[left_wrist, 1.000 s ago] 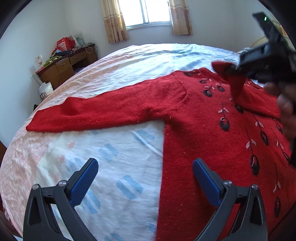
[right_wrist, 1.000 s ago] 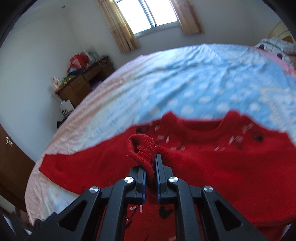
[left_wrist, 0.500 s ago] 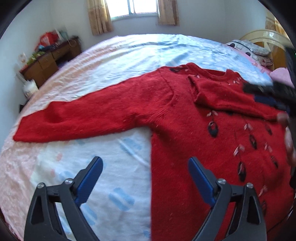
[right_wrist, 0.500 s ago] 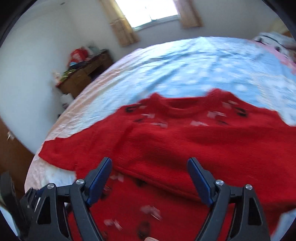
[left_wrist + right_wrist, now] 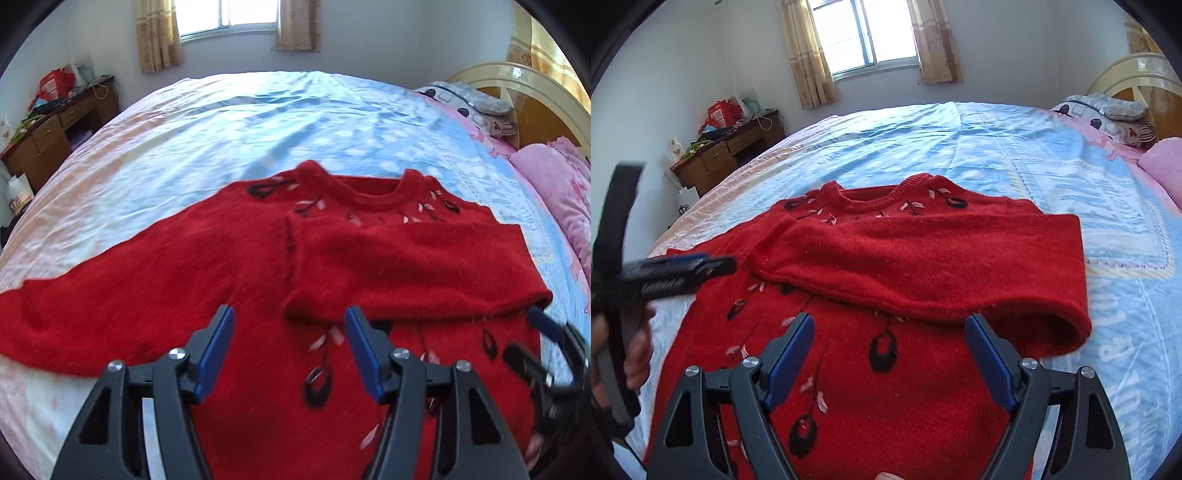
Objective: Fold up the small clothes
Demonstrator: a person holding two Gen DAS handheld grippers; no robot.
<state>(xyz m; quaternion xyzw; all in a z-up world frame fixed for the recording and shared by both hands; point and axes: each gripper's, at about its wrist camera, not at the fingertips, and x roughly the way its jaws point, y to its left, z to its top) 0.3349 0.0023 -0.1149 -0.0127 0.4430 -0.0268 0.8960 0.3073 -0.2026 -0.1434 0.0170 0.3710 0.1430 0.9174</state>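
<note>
1. one red knitted sweater (image 5: 240, 280) lies flat, front up, on the bed sheet (image 5: 258, 122), its round collar (image 5: 364, 192) toward the window (image 5: 864, 33).
2. black oval motifs with pale pink leaf stitches run down its chest and sit either side of the collar.
3. one sleeve (image 5: 923, 258) is folded across the chest just below the collar, its cuff end lying toward the middle of the body; the fold at the shoulder bulges a little over the sweater's edge.
4. the other sleeve (image 5: 92, 295) stretches straight out to the side, flat on the sheet.
5. left gripper (image 5: 290, 350): its blue-padded jaws are closing, partly apart, with only air between them; it hovers above the chest near the folded sleeve's cuff and touches no cloth.
6. right gripper (image 5: 886, 360): jaws wide apart and empty, above the lower chest just short of the folded sleeve, no pad on the knit.
7. a wooden desk (image 5: 727, 155) stands by the wall, a pink pillow (image 5: 554, 184) at the bed's edge.
</note>
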